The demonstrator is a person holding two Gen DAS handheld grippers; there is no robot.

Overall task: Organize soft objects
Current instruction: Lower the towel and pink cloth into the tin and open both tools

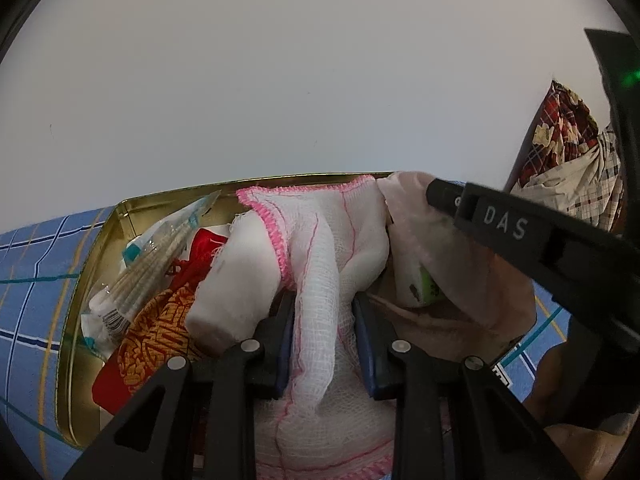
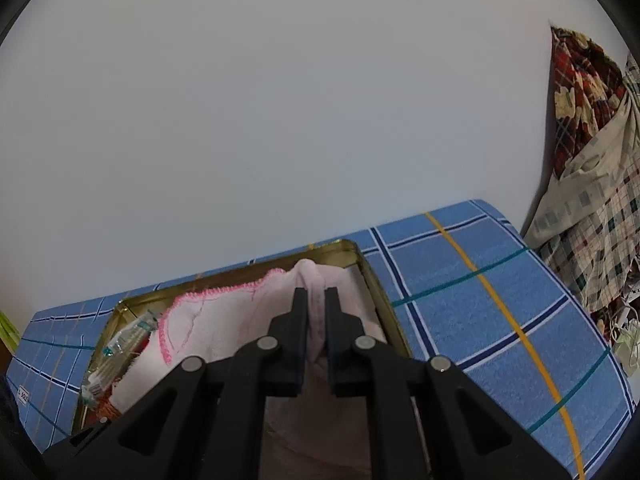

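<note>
The left tool was clamped on a white gauze cloth with pink stitched edging, draped over the gold tin on the blue checked desk. The right tool pinched a pale pink cloth at the tin's right end.

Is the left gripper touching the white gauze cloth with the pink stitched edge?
Touching. The left wrist view shows the left gripper shut on the white gauze cloth, both blue pads pressing it.
</note>
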